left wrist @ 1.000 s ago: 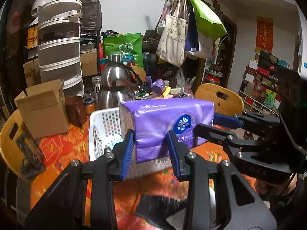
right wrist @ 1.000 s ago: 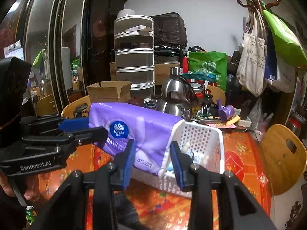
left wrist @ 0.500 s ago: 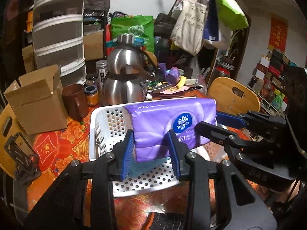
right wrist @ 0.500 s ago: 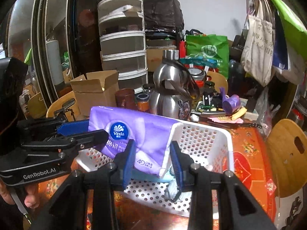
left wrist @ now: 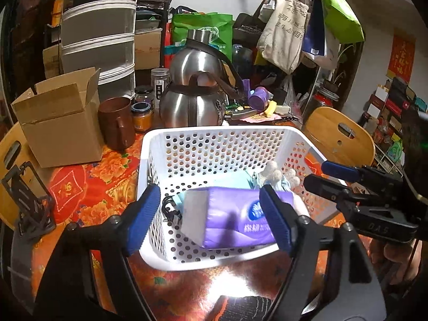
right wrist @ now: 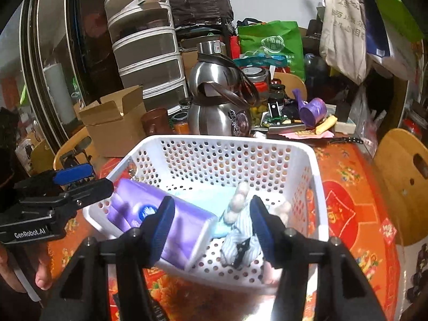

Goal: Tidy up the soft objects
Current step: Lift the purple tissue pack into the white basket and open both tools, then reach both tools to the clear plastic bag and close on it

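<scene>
Now your purple tissue pack (left wrist: 235, 219) lies inside the white perforated basket (left wrist: 214, 133), tilted against the near-left wall, with both tools letting go of it. The left tool (left wrist: 211, 215) is spreading its blue pads; the pack sits between them but they no longer press on it. The right tool (right wrist: 211, 222) is also opening, one pad over the pack's right end and the other over the striped plush toy (right wrist: 240, 235), gripping neither. Judge the pack as light and squashy with a slick plastic wrap: it will dent under a pinch and could slide, so if you need to reseat it, take it across the short width near the middle, or at both ends with the two tools, and squeeze only enough to hold. The basket also holds a pale blue cloth (right wrist: 206, 198) spread on the floor beneath, the plush toy on the right side, and a small black clip (left wrist: 168, 211) near the left wall. It stands on the counter (left wrist: 88, 187) in front of the steel kettle (left wrist: 195, 101), beside the open cardboard box (left wrist: 58, 117), whose inside is hidden from you.
</scene>
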{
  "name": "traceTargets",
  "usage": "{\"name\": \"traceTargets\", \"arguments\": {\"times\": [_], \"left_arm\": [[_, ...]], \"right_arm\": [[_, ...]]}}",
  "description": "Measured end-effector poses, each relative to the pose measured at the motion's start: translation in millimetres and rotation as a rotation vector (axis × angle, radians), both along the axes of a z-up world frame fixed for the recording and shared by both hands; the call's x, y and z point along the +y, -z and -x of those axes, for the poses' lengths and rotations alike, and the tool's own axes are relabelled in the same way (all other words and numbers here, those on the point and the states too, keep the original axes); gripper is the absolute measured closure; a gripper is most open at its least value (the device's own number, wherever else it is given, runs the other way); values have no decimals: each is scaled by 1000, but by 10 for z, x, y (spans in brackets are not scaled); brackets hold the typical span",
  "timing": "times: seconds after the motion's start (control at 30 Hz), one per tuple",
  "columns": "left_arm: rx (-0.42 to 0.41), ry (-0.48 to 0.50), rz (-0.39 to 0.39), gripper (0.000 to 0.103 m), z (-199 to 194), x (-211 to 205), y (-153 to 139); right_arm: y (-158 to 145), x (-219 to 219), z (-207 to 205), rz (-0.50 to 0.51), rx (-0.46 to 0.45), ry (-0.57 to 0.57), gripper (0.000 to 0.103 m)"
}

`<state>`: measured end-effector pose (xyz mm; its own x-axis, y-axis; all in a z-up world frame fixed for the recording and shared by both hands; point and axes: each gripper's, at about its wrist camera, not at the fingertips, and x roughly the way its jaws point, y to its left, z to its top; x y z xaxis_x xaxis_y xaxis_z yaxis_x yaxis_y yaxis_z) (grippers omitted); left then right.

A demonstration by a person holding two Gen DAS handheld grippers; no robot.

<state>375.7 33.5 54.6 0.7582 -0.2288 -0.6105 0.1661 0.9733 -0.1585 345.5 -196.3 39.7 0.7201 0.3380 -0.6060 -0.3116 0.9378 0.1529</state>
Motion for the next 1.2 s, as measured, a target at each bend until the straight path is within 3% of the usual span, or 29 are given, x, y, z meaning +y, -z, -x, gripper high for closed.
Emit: {"name": "traceTargets", "arguments": {"times": [0.3,0.43,0.67,0.93,1.03,1.13,1.2], "left_arm": [[20,-19,-11,27,260,-37,28],[38,-28,-22,27,540,-30,76],[82,-30,-44,27,1292,37,302],[112,-69,-29,27,2355,385,875],[126,-90,-18,27,2665,488,1104],[153,-77,-13,27,2932,542,1340],[162,-81,-16,27,3073,570,1453]], "right_arm": [[-18,2,323,-10,-21,-10,44],[6,4,735,9,-52,-24,36],[310,-183,1522,-14,-52,-5,35],[949,-583,2518,-79,2,87,34],[1094,-598,2840,-37,21,92,34],[1203,-639,3095,-96,40,84,35],[1262,-593,3169,-68,44,79,35]]}}
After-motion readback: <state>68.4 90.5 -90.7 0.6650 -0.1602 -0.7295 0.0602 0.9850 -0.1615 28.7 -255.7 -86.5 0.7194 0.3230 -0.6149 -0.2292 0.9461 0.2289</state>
